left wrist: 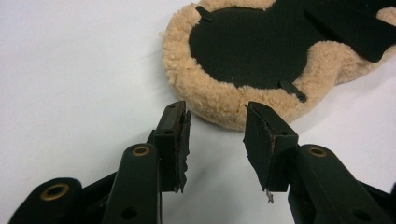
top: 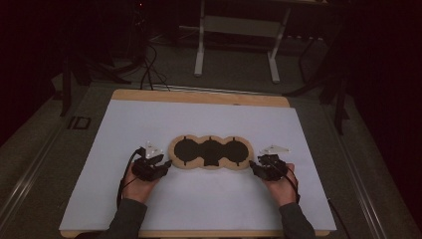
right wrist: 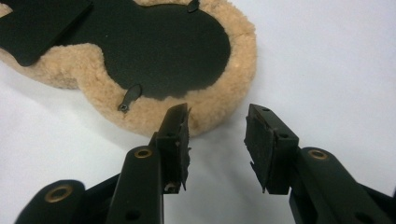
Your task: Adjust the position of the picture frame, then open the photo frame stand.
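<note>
White tabletop (top: 199,199), fleecy tan three-lobed pad (top: 211,153) with black felt face; left hand-held gripper (top: 166,163) at nine o'clock, right hand-held gripper (top: 253,165) at three, both agape, empty.

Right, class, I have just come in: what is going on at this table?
A person holds a tool in each hand at either end of a tan fleece pad with three black rounds, lying flat on the white table. The left tool and the right tool stand open just short of the pad's fleecy edge, gripping nothing.
</note>
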`<action>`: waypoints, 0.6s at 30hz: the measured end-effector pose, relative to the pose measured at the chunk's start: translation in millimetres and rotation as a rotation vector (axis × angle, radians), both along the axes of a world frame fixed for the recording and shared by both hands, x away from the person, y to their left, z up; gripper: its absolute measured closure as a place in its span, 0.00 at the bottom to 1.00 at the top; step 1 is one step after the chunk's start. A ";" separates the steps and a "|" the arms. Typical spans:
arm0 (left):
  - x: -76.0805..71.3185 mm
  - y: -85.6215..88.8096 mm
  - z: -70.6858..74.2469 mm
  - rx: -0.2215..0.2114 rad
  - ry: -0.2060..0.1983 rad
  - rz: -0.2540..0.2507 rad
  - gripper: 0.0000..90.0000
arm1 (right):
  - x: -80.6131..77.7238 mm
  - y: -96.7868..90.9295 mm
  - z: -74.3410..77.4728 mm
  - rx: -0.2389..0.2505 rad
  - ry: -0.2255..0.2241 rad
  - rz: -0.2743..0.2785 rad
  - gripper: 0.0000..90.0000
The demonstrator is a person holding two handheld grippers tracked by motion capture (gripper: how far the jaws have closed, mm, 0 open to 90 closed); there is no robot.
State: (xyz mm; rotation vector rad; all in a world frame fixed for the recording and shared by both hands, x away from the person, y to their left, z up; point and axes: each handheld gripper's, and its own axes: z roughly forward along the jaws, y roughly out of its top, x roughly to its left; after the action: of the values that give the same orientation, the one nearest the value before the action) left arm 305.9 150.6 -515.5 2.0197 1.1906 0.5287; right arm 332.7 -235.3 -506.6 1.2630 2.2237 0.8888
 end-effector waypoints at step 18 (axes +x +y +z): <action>-12.1 -21.6 7.1 0.051 -0.055 -0.065 0.72 | -6.7 -0.3 -5.5 0.031 -0.045 -0.012 0.73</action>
State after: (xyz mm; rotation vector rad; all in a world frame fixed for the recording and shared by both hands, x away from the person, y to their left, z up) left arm 293.9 129.0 -508.4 2.0663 1.0851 0.5841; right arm 326.1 -235.6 -512.0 1.2572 2.1734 0.9411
